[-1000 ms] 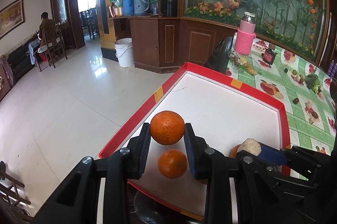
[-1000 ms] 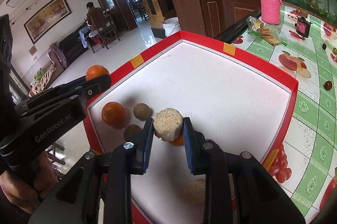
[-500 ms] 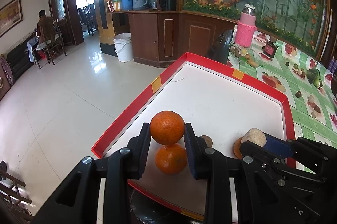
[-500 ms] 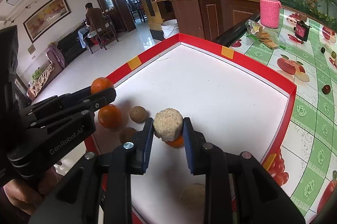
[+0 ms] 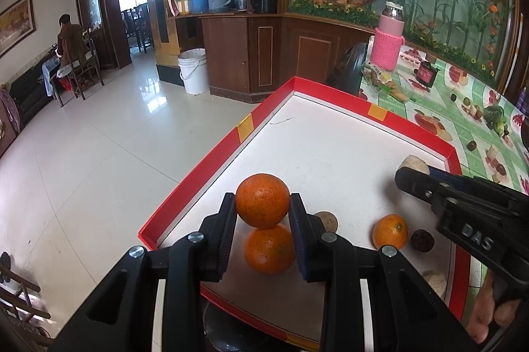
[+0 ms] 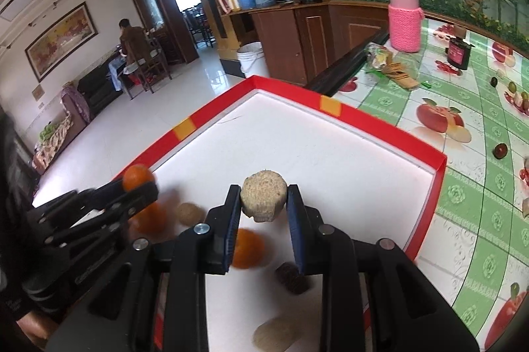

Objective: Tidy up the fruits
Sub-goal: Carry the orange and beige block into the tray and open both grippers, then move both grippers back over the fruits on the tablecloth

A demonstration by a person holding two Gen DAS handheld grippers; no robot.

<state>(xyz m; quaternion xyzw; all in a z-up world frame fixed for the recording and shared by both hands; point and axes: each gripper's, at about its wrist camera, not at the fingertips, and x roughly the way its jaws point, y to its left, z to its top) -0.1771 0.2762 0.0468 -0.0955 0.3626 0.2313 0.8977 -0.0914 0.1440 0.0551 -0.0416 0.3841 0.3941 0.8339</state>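
A tiled living room with dark wooden cabinets fills the upper half of both frames; in the lower half a desk covered by a green fruit-print cloth (image 6: pixel 476 134) carries a white tray with a red rim (image 5: pixel 211 167). Left wrist view: the left tool (image 5: pixel 263 213), at lower centre, has its two fingers closed on an orange (image 5: pixel 262 200) with a bright, finely pitted skin, held above the tray floor. Directly below it in the frame a second orange (image 5: pixel 269 249) lies on the tray, with a tan round fruit (image 5: pixel 327 221) just right of it, a third orange (image 5: pixel 390 231) further right and a dark wrinkled fruit (image 5: pixel 422 240) beside that one. The right tool enters this frame from the right edge, a pale piece at its tip. Right wrist view: the right tool (image 6: pixel 263 208) at lower centre grips that pale, rough-grained beige fruit (image 6: pixel 263 200), blunt and roughly cylindrical, lifted above the tray; this texture is not legible in the other view. Only this view shows a second beige piece (image 6: pixel 277 333) on the tray at the bottom edge. A pink knit-sleeved bottle (image 6: pixel 404 18) stands on the cloth at upper right.
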